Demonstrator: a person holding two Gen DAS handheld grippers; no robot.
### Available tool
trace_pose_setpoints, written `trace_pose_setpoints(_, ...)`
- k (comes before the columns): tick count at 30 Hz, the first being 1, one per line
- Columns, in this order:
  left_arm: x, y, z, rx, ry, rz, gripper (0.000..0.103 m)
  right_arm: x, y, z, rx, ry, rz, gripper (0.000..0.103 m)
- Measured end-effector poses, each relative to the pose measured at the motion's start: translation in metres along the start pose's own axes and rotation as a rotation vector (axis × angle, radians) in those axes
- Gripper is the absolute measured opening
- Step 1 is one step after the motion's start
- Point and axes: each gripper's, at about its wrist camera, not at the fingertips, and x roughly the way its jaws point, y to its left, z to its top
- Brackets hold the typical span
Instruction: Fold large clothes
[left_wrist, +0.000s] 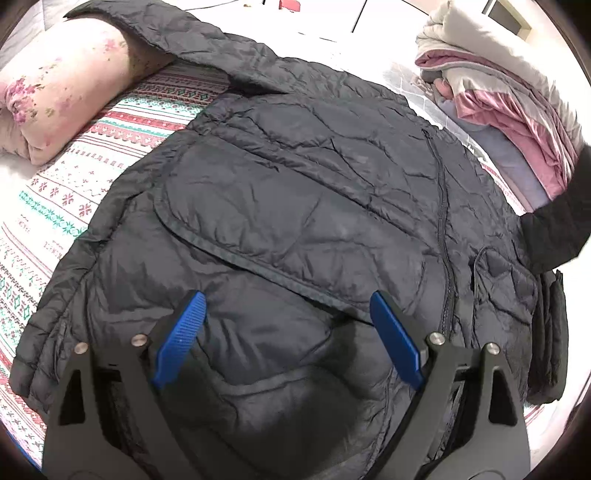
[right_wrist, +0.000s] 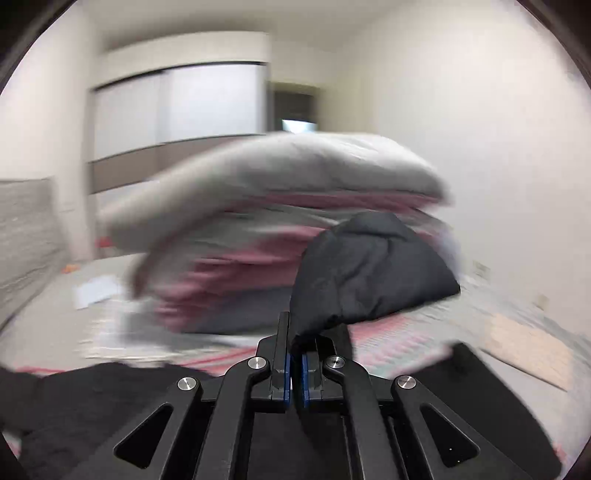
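1. Black quilted jacket (left_wrist: 295, 192) spread front-up on a patterned bedsheet (left_wrist: 55, 199), zipper (left_wrist: 443, 229) running away from the camera, one sleeve already folded across the chest.
2. Directly over the near end of the jacket: left gripper (left_wrist: 288, 332), blue pads wide apart, gripping nothing, jacket body straight ahead and below.
3. Off to the jacket's right side: right gripper (right_wrist: 294, 365), pads pressed together on a pinch of black fabric, a puffed bulge of the jacket (right_wrist: 369, 269) lifted in front of it; probably the right sleeve, though hard to confirm through the blur.
4. Likely next: carry that pinched part leftward across the zipper line, so crosswise to the jacket's long axis; right side nearer for this, left free to hold the body flat.
5. Around: floral pillow (left_wrist: 55, 96) at far left, pile of grey and pink bedding (right_wrist: 277, 206) beyond the right side, white walls, pale wardrobe doors (right_wrist: 177, 107).
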Motion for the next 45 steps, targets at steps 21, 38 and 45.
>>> trace_pose_setpoints(21, 0.003, 0.008, 0.006, -0.004, -0.004, -0.002, 0.091, 0.096, 0.204, -0.192, -0.166, 0.622, 0.399, 0.052)
trace_pose_setpoints(38, -0.017, 0.021, 0.018, 0.013, -0.098, 0.096, 0.091, -0.101, 0.141, -0.212, 0.050, 0.704, 0.316, 0.079)
trace_pose_setpoints(45, -0.016, 0.020, 0.024, 0.031, -0.115, 0.142, 0.091, -0.087, 0.123, -0.251, 0.058, 0.709, 0.232, 0.082)
